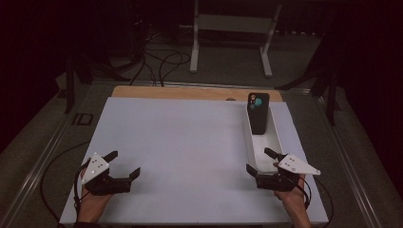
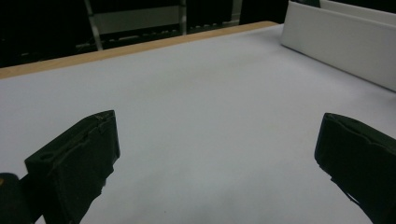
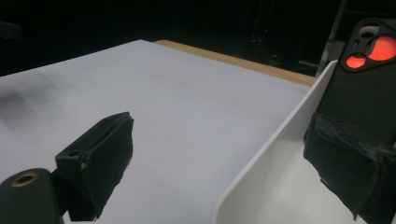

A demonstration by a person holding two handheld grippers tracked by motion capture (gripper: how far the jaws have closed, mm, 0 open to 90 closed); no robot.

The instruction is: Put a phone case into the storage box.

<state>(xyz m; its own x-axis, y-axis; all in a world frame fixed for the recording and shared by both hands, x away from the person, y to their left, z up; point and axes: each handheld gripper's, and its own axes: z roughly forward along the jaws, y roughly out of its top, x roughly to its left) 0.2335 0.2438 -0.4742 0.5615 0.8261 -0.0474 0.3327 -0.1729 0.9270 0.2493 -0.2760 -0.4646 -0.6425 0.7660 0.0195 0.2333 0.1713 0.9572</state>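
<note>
White stand [image 1: 231, 23] and what look like cables [image 1: 161, 61] behind table [image 1: 190, 92].

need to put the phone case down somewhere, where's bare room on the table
The white mat is bare from the left gripper across to the tray, and back to the wooden edge. It is crowded only at the right: the right gripper straddles the tray's near wall, and the phone case leans in its far end.

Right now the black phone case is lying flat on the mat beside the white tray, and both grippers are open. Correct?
Not quite. The black phone case stands inside the white tray, leaning at its far end, as the high view shows. Both the left gripper and the right gripper are open.
</note>
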